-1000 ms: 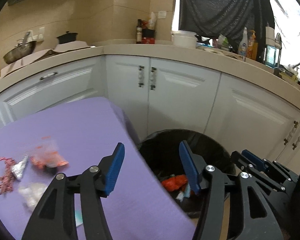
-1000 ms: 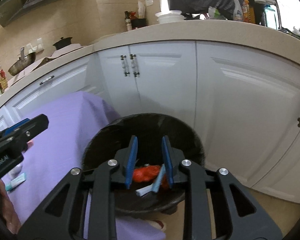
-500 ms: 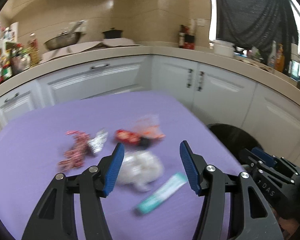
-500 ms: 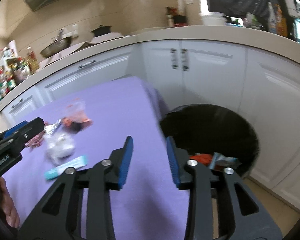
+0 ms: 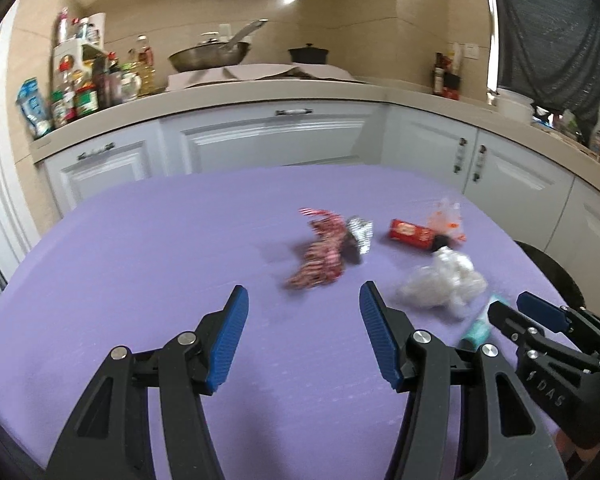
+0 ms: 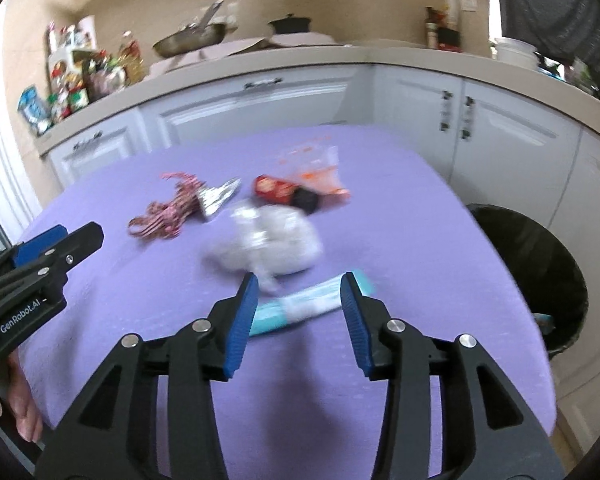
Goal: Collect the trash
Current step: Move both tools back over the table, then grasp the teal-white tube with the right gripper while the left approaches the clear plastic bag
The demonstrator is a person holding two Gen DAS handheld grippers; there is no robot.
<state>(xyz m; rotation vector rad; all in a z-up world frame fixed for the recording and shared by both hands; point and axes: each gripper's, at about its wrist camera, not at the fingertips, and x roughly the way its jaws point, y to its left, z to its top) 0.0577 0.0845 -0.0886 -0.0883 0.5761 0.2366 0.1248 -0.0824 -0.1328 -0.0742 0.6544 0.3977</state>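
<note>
Near the purple table's [image 6: 380, 360] bin-side edge, the empty right gripper [image 6: 296, 316], jaws just spread wider, has been swung from the bin [image 6: 540, 280] to a teal wrapper [image 6: 300, 306]; the left gripper [image 5: 302, 340] is held spread and empty.

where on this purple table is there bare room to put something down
The purple table is bare across its whole left half, from the red-striped wrapper to the left edge, and along the near edge under the left gripper. The right half is crowded: foil wrapper, red packet, crumpled plastic, teal wrapper.
</note>
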